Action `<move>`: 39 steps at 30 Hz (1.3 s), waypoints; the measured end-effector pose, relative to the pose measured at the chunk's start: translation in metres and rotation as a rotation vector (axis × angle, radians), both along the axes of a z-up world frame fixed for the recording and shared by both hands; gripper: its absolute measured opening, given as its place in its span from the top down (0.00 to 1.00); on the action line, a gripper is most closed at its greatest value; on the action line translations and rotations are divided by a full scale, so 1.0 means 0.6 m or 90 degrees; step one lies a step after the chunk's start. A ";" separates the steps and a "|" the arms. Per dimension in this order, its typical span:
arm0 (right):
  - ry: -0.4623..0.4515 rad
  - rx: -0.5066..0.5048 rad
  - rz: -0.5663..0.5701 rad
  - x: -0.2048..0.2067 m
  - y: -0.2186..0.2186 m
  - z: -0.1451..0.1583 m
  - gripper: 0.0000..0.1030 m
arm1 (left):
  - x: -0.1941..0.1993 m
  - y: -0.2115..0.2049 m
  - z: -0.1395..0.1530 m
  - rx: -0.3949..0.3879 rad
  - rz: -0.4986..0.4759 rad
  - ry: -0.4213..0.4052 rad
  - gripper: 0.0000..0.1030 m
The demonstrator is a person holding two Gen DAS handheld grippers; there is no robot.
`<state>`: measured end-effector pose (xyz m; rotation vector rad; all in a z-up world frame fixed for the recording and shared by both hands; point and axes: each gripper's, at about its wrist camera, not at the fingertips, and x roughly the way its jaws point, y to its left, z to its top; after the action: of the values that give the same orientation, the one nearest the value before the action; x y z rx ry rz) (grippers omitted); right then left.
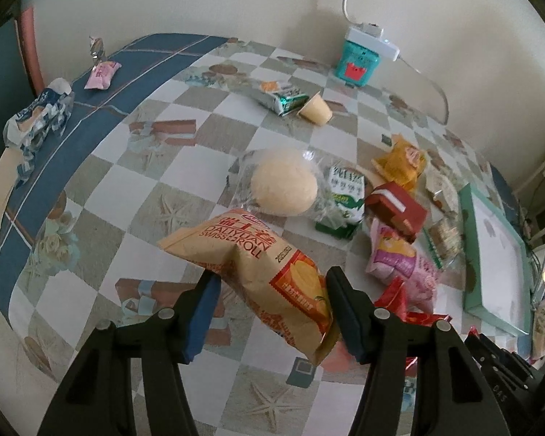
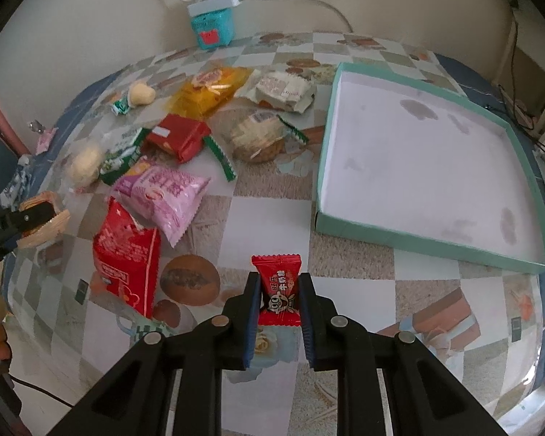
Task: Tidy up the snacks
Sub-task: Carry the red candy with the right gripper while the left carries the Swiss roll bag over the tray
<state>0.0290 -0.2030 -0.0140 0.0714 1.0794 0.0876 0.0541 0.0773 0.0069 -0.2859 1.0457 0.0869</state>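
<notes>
Right wrist view: the right gripper (image 2: 279,283) clamps a red candy (image 2: 278,290) above the table (image 2: 363,272); the green tray (image 2: 432,239) lies ahead-right (nothing between). The left gripper (image 1: 270,287) grips a Swiss roll bag (image 1: 258,272), snack pile (image 1: 392,218) beyond.

Readable print on the snack wrappers

The tan packet (image 1: 258,272) near the left camera reads "DALIYUAN SWISS ROLL"; other wrappers, including the small red candy (image 2: 279,289), carry Chinese characters too small to read.
</notes>
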 end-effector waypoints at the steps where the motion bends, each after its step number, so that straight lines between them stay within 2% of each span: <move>1: -0.005 0.009 -0.005 0.001 -0.004 0.008 0.79 | 0.002 -0.002 0.006 0.001 -0.003 -0.004 0.40; 6: -0.040 0.026 -0.033 0.018 -0.025 0.047 0.79 | 0.019 -0.023 0.035 -0.002 -0.022 -0.020 0.40; 13: -0.087 0.035 -0.124 0.047 -0.094 0.103 0.79 | 0.060 -0.092 0.104 -0.003 -0.083 -0.059 0.40; 18: -0.102 0.026 -0.211 0.082 -0.149 0.129 0.79 | 0.107 -0.190 0.156 -0.014 -0.162 -0.075 0.40; 23: -0.097 0.030 -0.294 0.108 -0.198 0.129 0.79 | 0.144 -0.296 0.181 0.001 -0.229 -0.082 0.40; 28: -0.082 0.039 -0.344 0.123 -0.240 0.112 0.79 | 0.164 -0.371 0.183 -0.015 -0.270 -0.098 0.40; 32: -0.062 0.057 -0.388 0.127 -0.278 0.088 0.79 | 0.173 -0.422 0.168 0.012 -0.299 -0.094 0.40; 34: -0.049 0.063 -0.411 0.126 -0.291 0.076 0.79 | 0.178 -0.428 0.155 0.009 -0.295 -0.083 0.40; 39: -0.019 0.106 -0.468 0.130 -0.319 0.046 0.79 | 0.204 -0.415 0.106 -0.018 -0.241 -0.037 0.40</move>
<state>0.1068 -0.3946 0.0137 0.6077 0.9580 -0.4828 0.1765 -0.1719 0.0705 -0.1117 1.0276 -0.2754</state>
